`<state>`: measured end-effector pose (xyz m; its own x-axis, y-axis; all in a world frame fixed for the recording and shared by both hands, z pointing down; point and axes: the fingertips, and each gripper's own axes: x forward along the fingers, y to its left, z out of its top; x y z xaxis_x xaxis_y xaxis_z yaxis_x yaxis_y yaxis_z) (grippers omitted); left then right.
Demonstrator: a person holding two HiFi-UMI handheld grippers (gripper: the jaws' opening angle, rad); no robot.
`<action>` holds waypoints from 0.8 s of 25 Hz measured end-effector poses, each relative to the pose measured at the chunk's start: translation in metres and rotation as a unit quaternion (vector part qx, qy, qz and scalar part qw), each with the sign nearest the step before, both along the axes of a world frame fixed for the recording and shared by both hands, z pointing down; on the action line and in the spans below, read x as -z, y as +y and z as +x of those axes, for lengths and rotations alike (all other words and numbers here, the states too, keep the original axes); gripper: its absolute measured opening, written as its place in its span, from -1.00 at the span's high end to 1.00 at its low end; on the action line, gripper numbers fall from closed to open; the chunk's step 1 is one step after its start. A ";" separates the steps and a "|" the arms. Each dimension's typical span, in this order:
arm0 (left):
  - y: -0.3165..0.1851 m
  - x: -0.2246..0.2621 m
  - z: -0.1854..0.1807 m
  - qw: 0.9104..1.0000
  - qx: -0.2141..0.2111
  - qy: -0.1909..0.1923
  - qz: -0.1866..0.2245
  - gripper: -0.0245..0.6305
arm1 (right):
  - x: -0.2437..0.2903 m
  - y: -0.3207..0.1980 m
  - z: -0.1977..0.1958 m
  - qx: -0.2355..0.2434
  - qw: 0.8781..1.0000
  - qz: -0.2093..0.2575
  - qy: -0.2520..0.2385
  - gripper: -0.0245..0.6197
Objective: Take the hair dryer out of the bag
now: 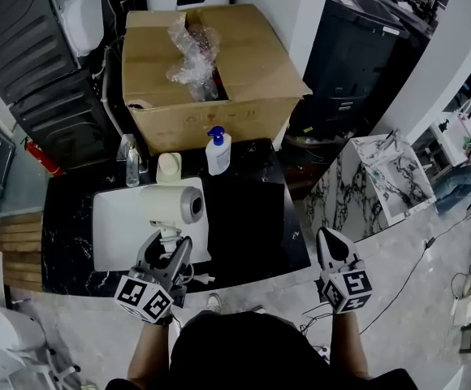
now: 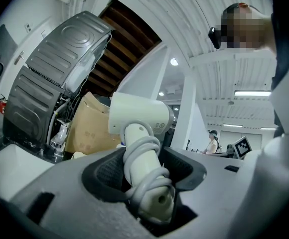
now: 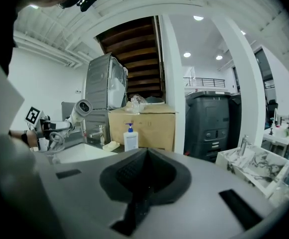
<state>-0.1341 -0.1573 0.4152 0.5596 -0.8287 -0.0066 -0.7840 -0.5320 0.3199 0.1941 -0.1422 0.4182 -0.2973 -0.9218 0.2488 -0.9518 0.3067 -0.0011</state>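
From where I stand, the biggest thing is the tilted grey appliance [image 1: 32, 47] in the far left corner, with a large cardboard box [image 1: 248, 63] beside it, its flaps open and crumpled clear plastic wrap [image 1: 191, 51] poking out of the top. In front of the box runs a black countertop [image 1: 252, 218] with a white sink basin [image 1: 114, 238] set into it. The person leans over the near edge of that counter. The white hair dryer [image 1: 175, 205] is up in the air over the basin, barrel lying sideways, out of any bag. The left gripper [image 1: 169, 250] has its jaws clamped on the dryer's handle, and the pale cord [image 2: 144, 158] is wound around that handle between the pads. The right gripper [image 1: 330, 240] hangs off the counter's right end above the floor, jaws pressed together with nothing in them. At the back of the counter, against the box, stand a white pump bottle [image 1: 217, 151] with a blue top and, just left of it, a small cream-coloured object [image 1: 169, 167] next to the tap [image 1: 132, 165].
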 end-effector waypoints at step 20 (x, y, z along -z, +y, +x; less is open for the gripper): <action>0.015 0.009 -0.018 0.999 0.043 0.006 0.011 0.19 | 0.016 -0.011 -0.010 0.027 0.999 0.030 -0.003 0.89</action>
